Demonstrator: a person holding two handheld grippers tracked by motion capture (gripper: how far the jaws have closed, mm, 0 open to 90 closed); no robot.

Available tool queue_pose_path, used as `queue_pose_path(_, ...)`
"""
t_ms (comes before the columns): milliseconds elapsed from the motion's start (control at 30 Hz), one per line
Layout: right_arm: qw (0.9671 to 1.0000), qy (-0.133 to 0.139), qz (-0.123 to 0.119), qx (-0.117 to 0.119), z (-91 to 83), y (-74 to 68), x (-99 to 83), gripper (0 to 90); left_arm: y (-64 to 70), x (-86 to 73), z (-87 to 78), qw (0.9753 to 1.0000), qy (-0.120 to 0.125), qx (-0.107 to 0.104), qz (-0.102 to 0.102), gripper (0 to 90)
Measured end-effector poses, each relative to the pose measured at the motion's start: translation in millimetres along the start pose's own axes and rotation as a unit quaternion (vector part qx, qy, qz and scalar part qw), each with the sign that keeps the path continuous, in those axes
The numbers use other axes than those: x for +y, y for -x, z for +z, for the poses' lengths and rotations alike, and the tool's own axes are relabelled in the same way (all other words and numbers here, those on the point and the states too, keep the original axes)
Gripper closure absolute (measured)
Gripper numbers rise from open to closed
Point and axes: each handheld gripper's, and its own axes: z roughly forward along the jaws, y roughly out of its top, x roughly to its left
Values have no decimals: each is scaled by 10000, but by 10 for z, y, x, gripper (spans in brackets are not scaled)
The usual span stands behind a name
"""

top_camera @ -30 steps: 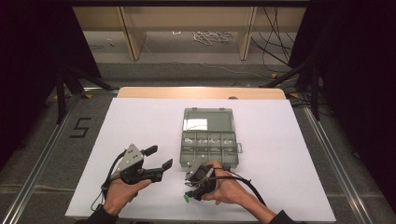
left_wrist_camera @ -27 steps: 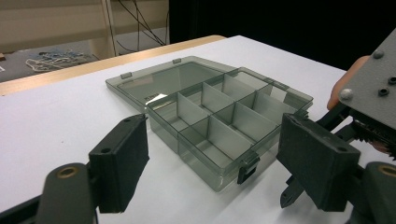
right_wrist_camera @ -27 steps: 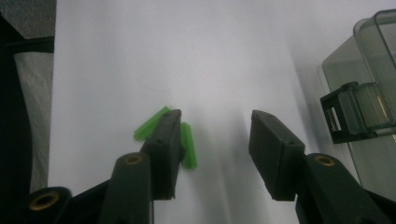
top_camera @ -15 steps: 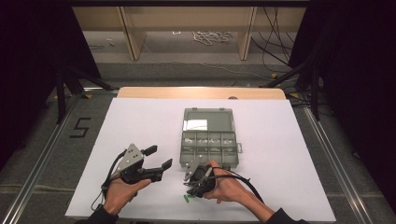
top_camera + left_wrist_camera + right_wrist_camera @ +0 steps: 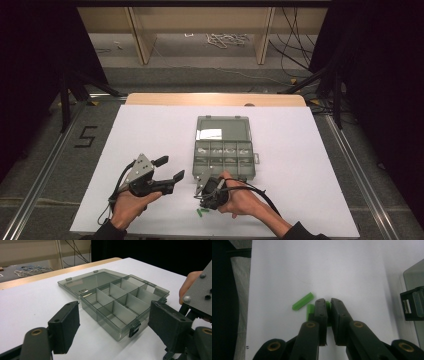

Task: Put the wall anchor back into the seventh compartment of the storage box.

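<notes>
A grey see-through compartment box (image 5: pixel 223 156) lies open mid-table, its lid (image 5: pixel 222 129) flat on the far side; it also shows in the left gripper view (image 5: pixel 125 305). Several small green plastic plugs (image 5: pixel 201 212) lie near the front edge. My right gripper (image 5: pixel 203 204) points down at them. In the right gripper view its jaws (image 5: pixel 328 305) are pinched together on one green plug, another plug (image 5: pixel 303 301) lies loose to the left, and a third (image 5: pixel 310 308) sits beside the left jaw. My left gripper (image 5: pixel 171 168) hovers open left of the box, holding nothing (image 5: pixel 117 325).
The white table top (image 5: pixel 150 130) has free room at the left and right of the box. The box's front latch (image 5: pixel 412 306) is close to the right of my right gripper. A wooden strip (image 5: pixel 215 99) runs along the far edge.
My right gripper has edged slightly left and down over the green plugs. The left gripper and the box have not moved.
</notes>
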Motion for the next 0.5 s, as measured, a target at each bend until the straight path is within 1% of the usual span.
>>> queue_pose_path(100,10000,-66,-27,-33,-1,-15,19,846,2,-4,1,10000,-20,6,-16,244)
queue_pose_path(133,9999,-100,20,-62,0,-28,23,846,2,-3,0,10000,-13,8,-16,244)
queue_pose_path(167,9999,-100,-12,-96,-2,-30,29,847,-1,-1,1,10000,0,-4,-2,244)
queue_pose_path(200,9999,-99,-52,-74,1,-25,32,849,-1,1,1,10000,3,-4,-2,245)
queue_pose_path(233,9999,-103,-47,-68,-2,-26,34,849,-1,0,1,10000,1,-5,0,245)
queue_pose_path(267,9999,-115,12,-64,-4,-33,33,849,-1,-1,0,10000,-2,-3,1,245)
queue_pose_path(333,9999,-124,31,-104,-21,-25,30,849,5,1,-2,10000,23,9,-48,245)
queue_pose_path(367,9999,-105,-17,-134,-39,-10,28,849,5,1,-1,10000,21,11,-43,246)
queue_pose_path(433,9999,-51,-10,-163,-68,8,25,850,2,0,-1,10000,2,10,-22,246)
queue_pose_path(467,9998,-15,-52,-188,-87,26,25,849,3,0,-1,10000,6,17,-32,246)
queue_pose_path(500,9998,2,4,-195,-117,28,27,849,5,2,-1,10000,16,17,-39,246)
